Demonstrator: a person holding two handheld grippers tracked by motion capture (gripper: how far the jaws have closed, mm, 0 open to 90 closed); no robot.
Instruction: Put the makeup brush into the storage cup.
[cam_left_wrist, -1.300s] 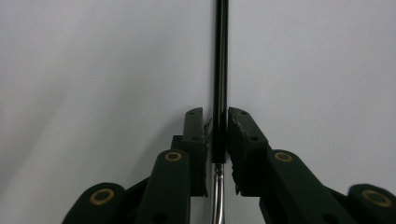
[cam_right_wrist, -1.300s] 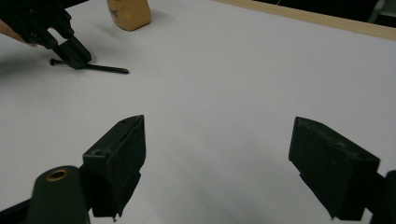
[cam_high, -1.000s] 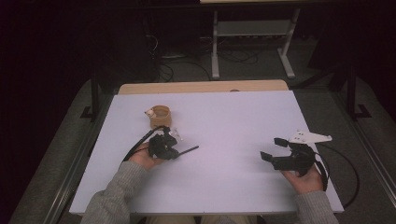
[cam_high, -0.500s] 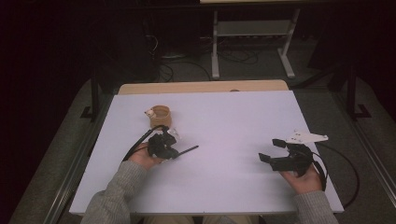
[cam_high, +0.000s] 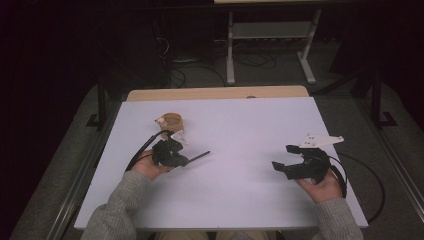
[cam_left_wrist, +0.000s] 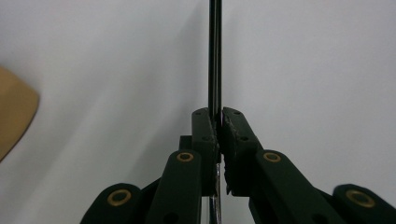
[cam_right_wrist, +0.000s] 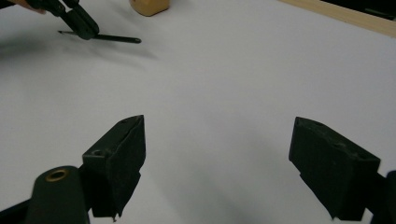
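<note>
One black rod (cam_left_wrist: 215, 56) pinched in left gripper (cam_left_wrist: 218, 126); right gripper (cam_right_wrist: 217, 154) spread wide, empty; one tape roll (cam_high: 172, 121) nearby.

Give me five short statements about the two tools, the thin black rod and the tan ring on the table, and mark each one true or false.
1. The left tool is shut on the thin black rod. True.
2. The right tool is shut on a cloth. False: its jaws stand wide apart with nothing between them.
3. The tan ring sits on the white table, beyond the left tool. True.
4. The rod stands upright inside the tan ring. False: it sticks out of the left tool over the table, apart from the ring.
5. The two tools touch each other. False: they are far apart, one at each side of the table.
</note>
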